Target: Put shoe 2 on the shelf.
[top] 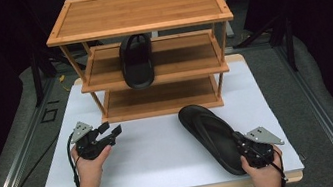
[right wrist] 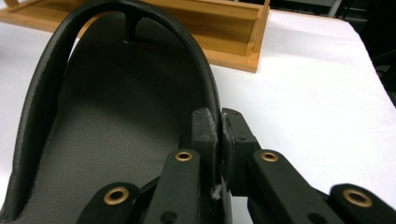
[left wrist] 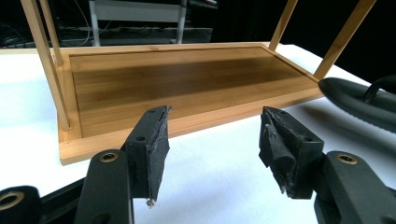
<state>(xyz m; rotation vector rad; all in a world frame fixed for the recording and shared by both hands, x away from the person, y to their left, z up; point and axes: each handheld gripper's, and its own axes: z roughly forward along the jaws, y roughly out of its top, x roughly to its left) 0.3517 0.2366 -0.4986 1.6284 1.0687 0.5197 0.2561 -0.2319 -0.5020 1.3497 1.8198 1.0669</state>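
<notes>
Black flip-flop (top: 213, 136) lay on white tabletop (top: 153, 151), just in front of wooden rack (top: 139, 12), toe toward rack. Right gripper (top: 238, 139) had jaws closed on strap at flip-flop's right edge near heel. Second flip-flop (top: 137, 62) sat on rack's middle shelf. Left gripper (top: 112, 129) hovered near rack's bottom shelf, jaws wide apart, empty.

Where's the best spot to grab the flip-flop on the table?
The thin side edge near the heel, coming from the person's side. The flip-flop lies flat, sole down, so its rim fits between the jaws. The right gripper is shut there already.
</notes>
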